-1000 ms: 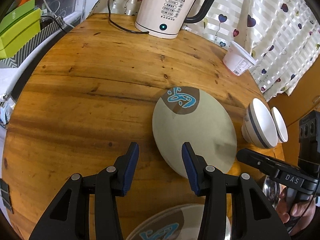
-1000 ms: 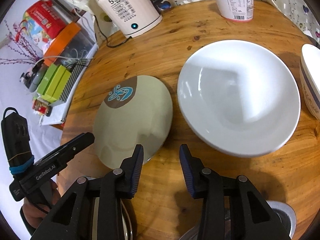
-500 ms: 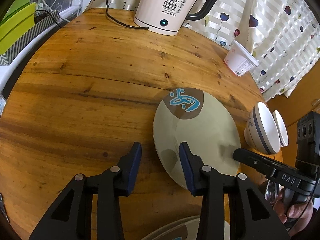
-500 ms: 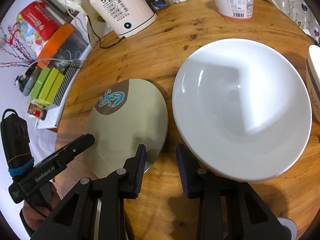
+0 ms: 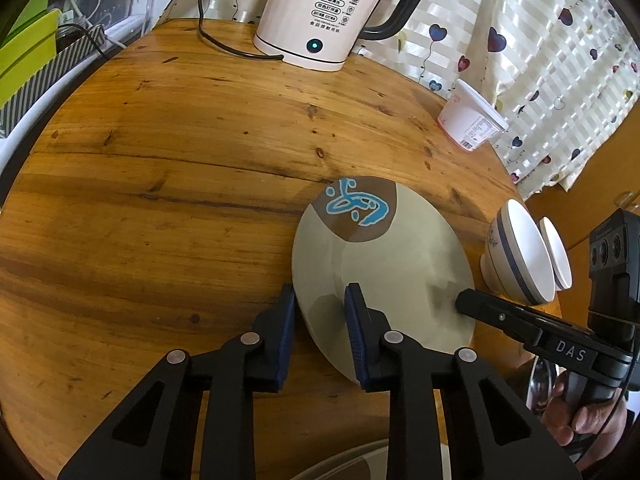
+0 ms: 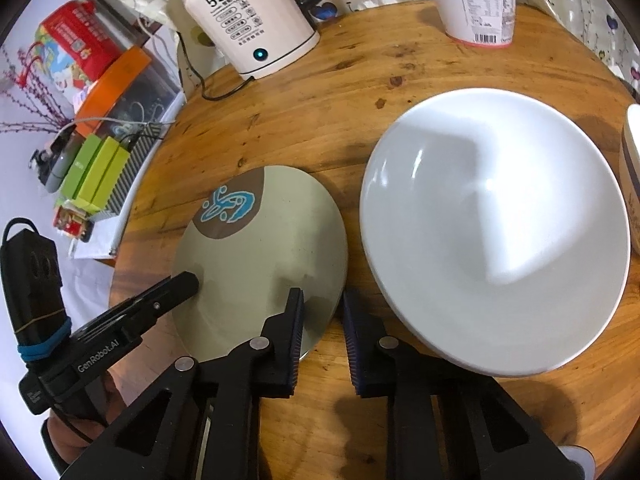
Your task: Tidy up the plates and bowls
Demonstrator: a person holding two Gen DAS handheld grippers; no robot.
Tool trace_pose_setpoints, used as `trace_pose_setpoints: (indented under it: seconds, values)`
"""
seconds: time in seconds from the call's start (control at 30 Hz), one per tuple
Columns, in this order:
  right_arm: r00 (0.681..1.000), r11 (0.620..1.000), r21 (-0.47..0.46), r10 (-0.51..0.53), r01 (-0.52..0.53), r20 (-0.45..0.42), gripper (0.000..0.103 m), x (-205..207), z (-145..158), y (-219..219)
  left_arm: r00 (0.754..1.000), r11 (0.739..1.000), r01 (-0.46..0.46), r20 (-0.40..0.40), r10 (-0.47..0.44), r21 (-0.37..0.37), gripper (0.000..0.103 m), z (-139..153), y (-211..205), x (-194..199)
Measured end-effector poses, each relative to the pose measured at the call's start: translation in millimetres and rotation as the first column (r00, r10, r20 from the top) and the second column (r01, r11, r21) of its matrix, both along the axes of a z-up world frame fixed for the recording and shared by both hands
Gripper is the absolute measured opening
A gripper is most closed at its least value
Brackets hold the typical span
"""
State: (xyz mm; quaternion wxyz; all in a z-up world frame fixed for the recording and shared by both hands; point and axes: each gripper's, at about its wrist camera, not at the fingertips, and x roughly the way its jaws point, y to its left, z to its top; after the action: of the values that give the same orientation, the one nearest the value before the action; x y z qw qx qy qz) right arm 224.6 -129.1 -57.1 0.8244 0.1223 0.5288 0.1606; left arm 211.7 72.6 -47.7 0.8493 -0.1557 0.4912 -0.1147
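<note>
A grey-green plate [image 5: 384,264] with a brown patch and a blue motif lies flat on the round wooden table [image 5: 160,200]. My left gripper [image 5: 320,314] straddles its near left rim, one finger outside and one over the plate, and its jaws are closing with a gap still showing. My right gripper [image 6: 322,316] straddles the same plate's [image 6: 260,256] near right rim, its jaws also closing, and the pads do not press. A wide white bowl [image 6: 496,232] sits just right of that plate. Two small bowls [image 5: 516,256] stand at the table's right edge.
A white kettle [image 5: 324,12] with its cord and a yoghurt tub [image 5: 472,120] stand at the back of the table. A second patterned plate [image 5: 360,460] shows under my left gripper. Green boxes [image 6: 96,176] and clutter sit beside the table's left edge.
Both grippers have narrowed their jaws and crept forward onto the grey-green plate, so its rim now lies between each pair of fingers. The plate has not shifted.
</note>
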Motion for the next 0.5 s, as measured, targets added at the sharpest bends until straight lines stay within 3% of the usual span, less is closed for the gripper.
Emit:
trace_pose_setpoints:
  seconds: [0.5]
  values:
    - [0.999, 1.0, -0.007, 0.018, -0.018, 0.035, 0.018, -7, 10, 2, 1.0, 1.0, -0.007, 0.029, 0.006, 0.022, 0.025, 12, 1, -12]
